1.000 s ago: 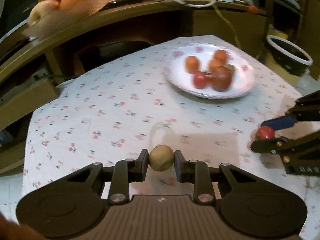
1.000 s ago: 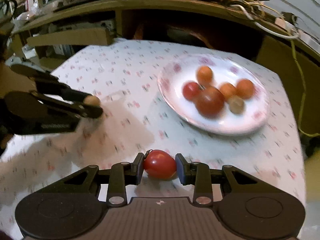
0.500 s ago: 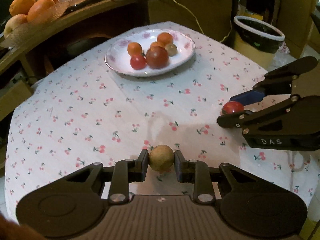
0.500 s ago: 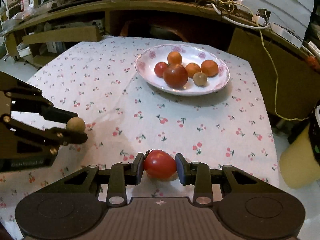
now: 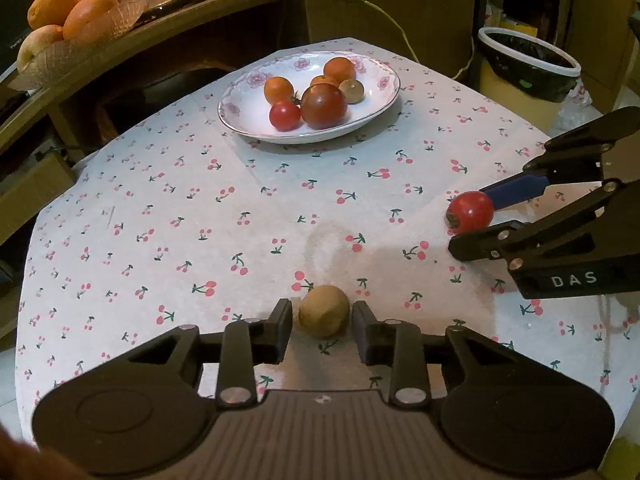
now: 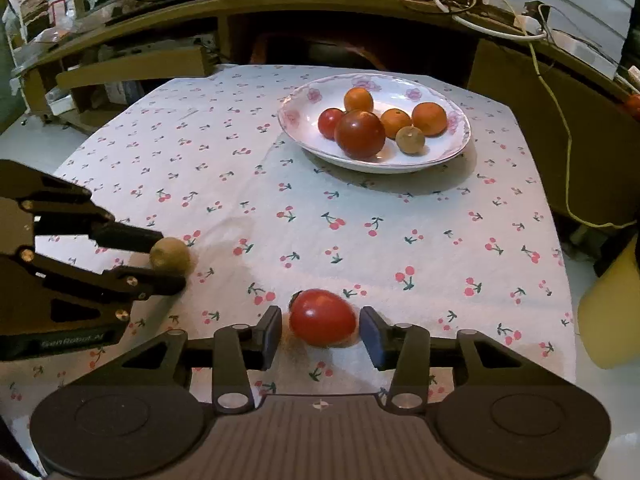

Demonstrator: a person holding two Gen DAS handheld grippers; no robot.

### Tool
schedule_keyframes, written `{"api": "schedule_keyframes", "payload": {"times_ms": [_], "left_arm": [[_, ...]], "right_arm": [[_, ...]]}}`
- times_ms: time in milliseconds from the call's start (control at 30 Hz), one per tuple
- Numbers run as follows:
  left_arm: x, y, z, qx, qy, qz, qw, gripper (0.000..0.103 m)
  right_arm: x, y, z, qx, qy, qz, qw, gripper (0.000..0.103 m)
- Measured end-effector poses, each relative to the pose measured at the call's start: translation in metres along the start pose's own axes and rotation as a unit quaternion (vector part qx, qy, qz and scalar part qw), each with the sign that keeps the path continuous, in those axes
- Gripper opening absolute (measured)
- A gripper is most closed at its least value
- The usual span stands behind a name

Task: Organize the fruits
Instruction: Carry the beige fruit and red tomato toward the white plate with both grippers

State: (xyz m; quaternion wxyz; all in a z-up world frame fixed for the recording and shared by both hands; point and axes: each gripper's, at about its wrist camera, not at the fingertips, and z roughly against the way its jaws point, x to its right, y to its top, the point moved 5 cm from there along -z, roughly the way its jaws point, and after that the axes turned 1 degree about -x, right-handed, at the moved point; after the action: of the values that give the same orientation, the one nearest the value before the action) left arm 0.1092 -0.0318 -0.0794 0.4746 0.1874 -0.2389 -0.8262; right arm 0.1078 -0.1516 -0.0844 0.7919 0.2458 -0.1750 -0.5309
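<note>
A small brown round fruit rests on the cherry-print tablecloth between the fingers of my left gripper. Its jaws are opening, and a thin gap shows on each side of the fruit. A red tomato lies on the cloth between the fingers of my right gripper, whose jaws are also opening, clear of it. Each view shows the other gripper: the right gripper around the tomato, the left gripper around the brown fruit. A white flowered plate at the far side holds several fruits.
A basket of oranges sits on the wooden shelf behind the table, with cables along it. A lined waste bin stands past the table's right edge. A yellow container is beside the table on the right.
Both grippers pulled back from the plate toward the table's near side, then stopped. Their jaws have widened off the brown fruit and the tomato, which now lie on the cloth.
</note>
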Motion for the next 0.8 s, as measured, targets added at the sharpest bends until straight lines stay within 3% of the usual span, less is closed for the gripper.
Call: {"api": "schedule_keyframes", "payload": {"times_ms": [500, 600, 800], "left_arm": [[-0.0004, 0.0037, -0.0035, -0.001, 0.006, 0.005, 1.0000, 0.041], [0.0027, 0.0043, -0.0027, -0.006, 0.007, 0.000, 1.0000, 0.035], [0.0056, 0.0046, -0.0017, -0.009, 0.012, -0.009, 0.9999, 0.033]], "right_arm": [[0.0034, 0.0024, -0.0021, 0.002, 0.003, 0.001, 1.000, 0.044], [0.0033, 0.0027, -0.0016, -0.003, -0.005, 0.000, 1.000, 0.036], [0.0033, 0.0019, 0.0006, -0.006, -0.010, -0.003, 1.000, 0.035]]}}
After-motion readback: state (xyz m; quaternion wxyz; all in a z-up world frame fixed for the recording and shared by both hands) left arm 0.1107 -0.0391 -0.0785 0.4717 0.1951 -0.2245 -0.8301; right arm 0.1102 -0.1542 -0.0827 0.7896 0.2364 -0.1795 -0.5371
